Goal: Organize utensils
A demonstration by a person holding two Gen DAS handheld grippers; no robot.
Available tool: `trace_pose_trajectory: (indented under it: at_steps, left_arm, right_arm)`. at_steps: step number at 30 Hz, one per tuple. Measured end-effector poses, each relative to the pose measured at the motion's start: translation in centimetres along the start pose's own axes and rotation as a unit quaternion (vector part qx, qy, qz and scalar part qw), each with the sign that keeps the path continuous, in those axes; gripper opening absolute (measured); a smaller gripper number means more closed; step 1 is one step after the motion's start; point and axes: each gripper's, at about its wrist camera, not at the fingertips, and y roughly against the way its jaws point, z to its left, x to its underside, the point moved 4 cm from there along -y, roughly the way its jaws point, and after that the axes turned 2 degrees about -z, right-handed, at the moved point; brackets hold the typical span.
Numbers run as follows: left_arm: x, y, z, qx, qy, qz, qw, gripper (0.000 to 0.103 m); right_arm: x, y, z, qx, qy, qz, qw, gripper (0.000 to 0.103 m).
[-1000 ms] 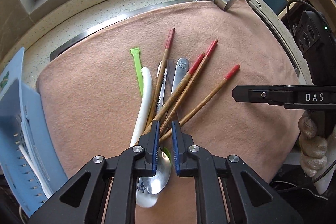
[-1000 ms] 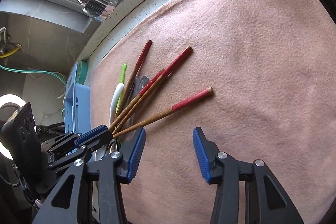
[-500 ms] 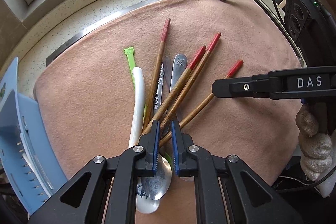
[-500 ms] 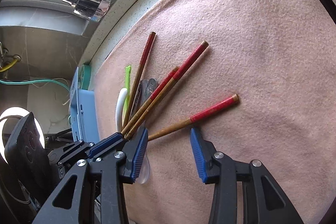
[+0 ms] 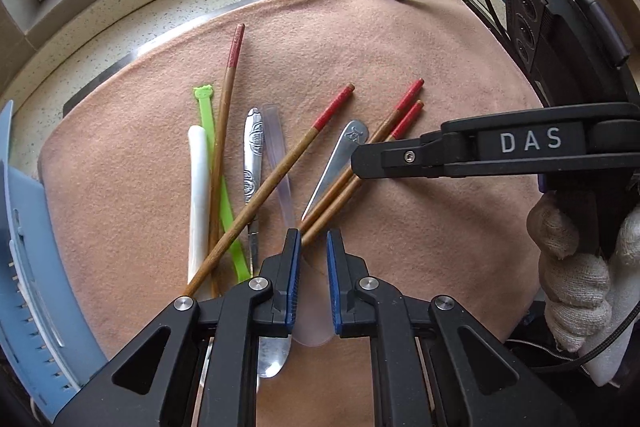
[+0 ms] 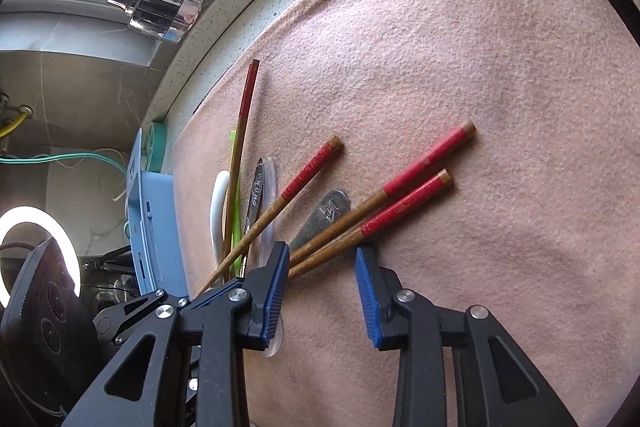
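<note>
Left gripper [image 5: 311, 255] narrowly parted – 2 red-tipped wooden chopsticks [image 5: 362, 163] between fingers at frame centre; right gripper [image 6: 322, 271] wide open – straddles same pair.

Fuzzy pink cloth [image 5: 400, 47], wooden chopsticks [image 5: 344, 183]

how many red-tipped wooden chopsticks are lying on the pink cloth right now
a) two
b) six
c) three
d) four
d: four red-tipped chopsticks show on the pink cloth: one long one by the green pick, one crossing the spoons, and a pair side by side just ahead of the open right gripper.
</note>
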Motion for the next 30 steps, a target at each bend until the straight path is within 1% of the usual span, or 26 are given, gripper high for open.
trace_pose_trajectory:
  at_steps: [1, 3, 4, 6, 9, 10, 11, 12, 14, 15, 16, 17, 20, 21, 23, 26, 27, 29, 30]
  left_arm:
    - [0.0, 0.0, -0.2, 0.002, 0.003, -0.002, 1.0000, 0.010]
    - [0.1, -0.6, -0.9, 0.015, 0.005, 0.008, 0.9998, 0.010]
    - [0.2, -0.8, -1.3, 0.017, 0.001, 0.012, 0.9998, 0.010]
    - [0.3, -0.7, -1.9, 0.006, -0.013, 0.006, 0.9999, 0.010]
    - [-0.1, 0.5, -1.4, -0.004, -0.013, -0.013, 0.9998, 0.010]
    - [-0.2, 0.8, -0.8, -0.017, -0.013, -0.017, 0.9996, 0.012]
    - [-0.3, 1.0, -0.2, -0.027, -0.013, -0.018, 0.9994, 0.012]
    - [-0.3, 0.9, 0.5, -0.033, -0.010, -0.015, 0.9993, 0.012]
    - [-0.4, 0.7, 1.8, -0.040, -0.003, -0.005, 0.9992, 0.012]
    - [-0.4, 0.5, 2.2, -0.036, 0.002, 0.001, 0.9993, 0.012]
    - [-0.4, 0.3, 2.7, -0.025, 0.008, 0.007, 0.9996, 0.012]
    - [-0.3, 0.2, 2.9, -0.015, 0.013, 0.014, 0.9997, 0.014]
    - [-0.2, -0.3, 2.9, -0.010, 0.016, 0.023, 0.9996, 0.014]
    - [-0.1, -0.3, 2.8, -0.011, 0.014, 0.024, 0.9996, 0.014]
    - [-0.2, -0.4, 2.3, -0.009, 0.010, 0.025, 0.9996, 0.014]
    - [-0.2, -0.8, 1.0, 0.001, -0.003, 0.034, 0.9994, 0.014]
    - [0.0, -1.0, 0.4, 0.005, -0.010, 0.038, 0.9992, 0.014]
    - [0.4, -1.5, -0.7, -0.003, -0.028, 0.041, 0.9988, 0.014]
    - [0.6, -1.9, -1.2, 0.004, -0.028, 0.046, 0.9985, 0.014]
  right_arm:
    - [0.0, 0.1, -0.2, 0.004, 0.002, 0.001, 1.000, 0.021]
    - [-0.1, 0.2, -0.6, 0.009, 0.005, 0.004, 1.000, 0.017]
    - [-0.1, 0.4, -0.8, 0.007, 0.005, 0.005, 1.000, 0.015]
    - [-0.3, 0.7, -1.1, 0.011, 0.009, 0.004, 1.000, 0.014]
    - [-0.4, 1.2, -1.4, 0.022, 0.017, 0.000, 1.000, 0.013]
    - [-0.5, 1.3, -1.5, 0.018, 0.014, 0.001, 1.000, 0.013]
    - [-0.5, 1.4, -1.7, 0.011, 0.010, 0.005, 1.000, 0.013]
    - [-0.6, 1.5, -1.8, 0.005, 0.006, 0.009, 1.000, 0.015]
    - [-0.5, 1.6, -2.0, -0.005, -0.002, 0.014, 1.000, 0.017]
    - [-0.5, 1.6, -2.1, -0.007, -0.005, 0.015, 1.000, 0.020]
    - [-0.4, 1.6, -2.1, -0.014, -0.009, 0.017, 1.000, 0.026]
    - [-0.4, 1.6, -2.1, -0.021, -0.013, 0.019, 1.000, 0.027]
    - [0.0, 1.1, -1.6, -0.028, -0.016, 0.024, 0.999, 0.028]
    - [0.1, 0.9, -1.5, -0.028, -0.014, 0.024, 0.999, 0.030]
    - [0.1, 0.7, -1.3, -0.023, -0.013, 0.022, 0.999, 0.030]
    - [0.1, 0.8, -1.1, -0.028, -0.010, 0.023, 0.999, 0.030]
    - [0.1, 0.9, -1.0, -0.027, -0.007, 0.023, 0.999, 0.029]
    - [0.0, 0.9, -1.0, -0.017, -0.001, 0.022, 1.000, 0.023]
    - [-0.1, 0.9, -1.1, -0.012, 0.000, 0.021, 1.000, 0.019]
